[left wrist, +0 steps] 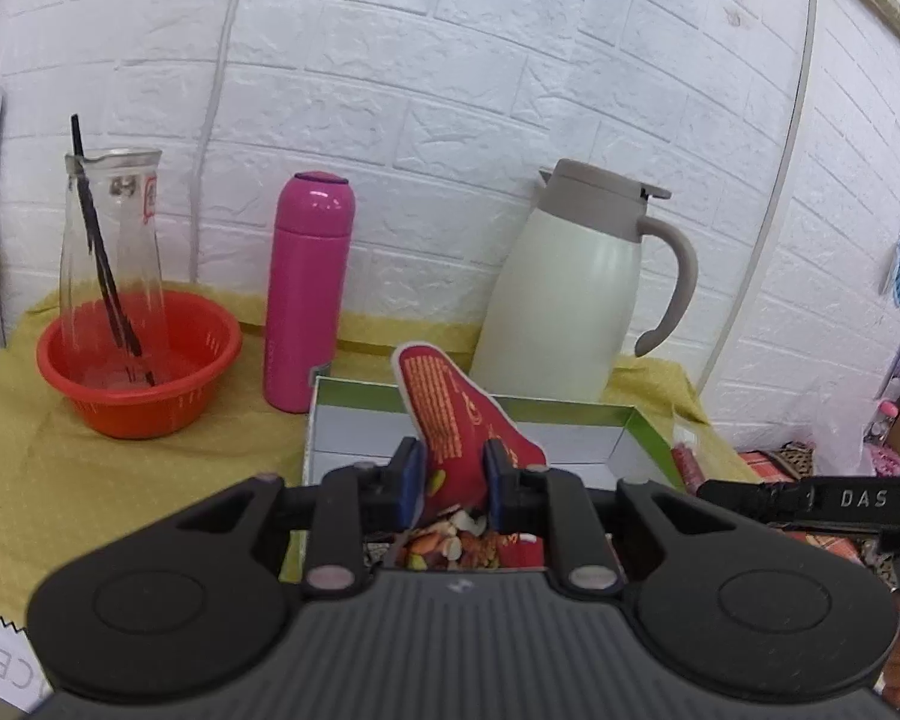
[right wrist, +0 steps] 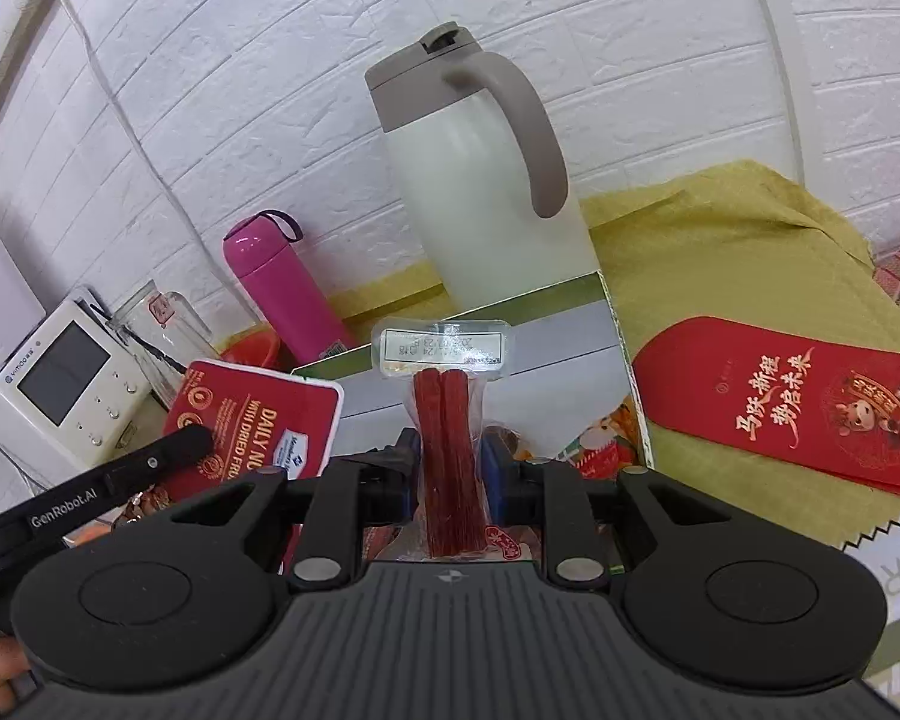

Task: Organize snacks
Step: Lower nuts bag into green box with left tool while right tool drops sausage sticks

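Observation:
My left gripper is shut on a red pack of daily nuts with dried fruit, held upright over the near side of an open white box with a green rim. The same pack shows in the right wrist view with the left gripper's finger across it. My right gripper is shut on a clear packet of red spicy sticks, held upright over the same box. More snack packets lie in the box below.
On the yellow cloth stand an orange basket with a glass carafe, a pink flask and a white thermal jug. A red envelope lies right of the box. A white device stands far left.

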